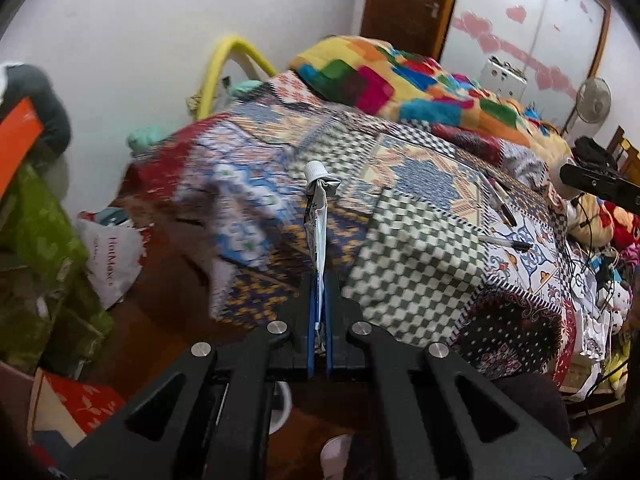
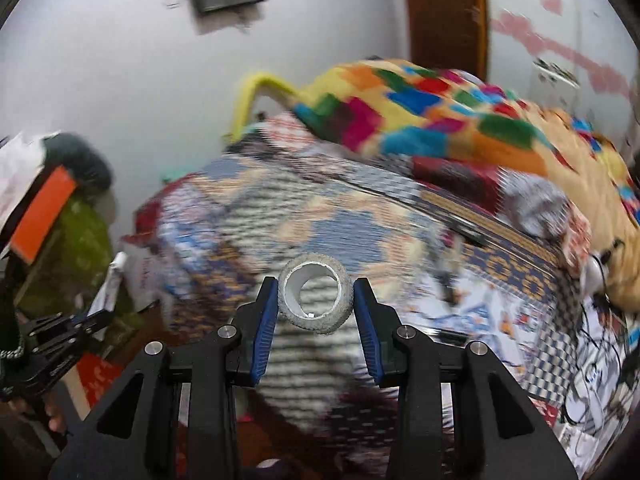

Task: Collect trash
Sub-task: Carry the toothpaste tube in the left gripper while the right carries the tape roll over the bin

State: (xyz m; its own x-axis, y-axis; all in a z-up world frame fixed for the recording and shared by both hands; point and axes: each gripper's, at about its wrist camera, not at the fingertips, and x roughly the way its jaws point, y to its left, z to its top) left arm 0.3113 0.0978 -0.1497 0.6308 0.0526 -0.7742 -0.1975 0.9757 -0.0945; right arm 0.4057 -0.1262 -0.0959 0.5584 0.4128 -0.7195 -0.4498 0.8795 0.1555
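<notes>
Left wrist: left hand-held gripper [image 1: 319, 280] clamps squeezed tube [image 1: 318, 216].

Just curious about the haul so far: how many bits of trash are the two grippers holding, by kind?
Squeezed tubes: 1, the tube in the left gripper
Tape rolls: 1, the tape roll in the right gripper
Total: 2

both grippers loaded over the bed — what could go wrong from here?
1. The left hand-held gripper pinches the squeezed tube only at its flat tail; the capped end sticks far out and could swing or slip.
2. The right hand-held gripper holds the tape roll by its curved outer sides, so it might pop out.
3. Both views are motion-blurred; fast moves raise the drop risk, and anything dropped could be hard to spot on the patterned bedspread.
</notes>
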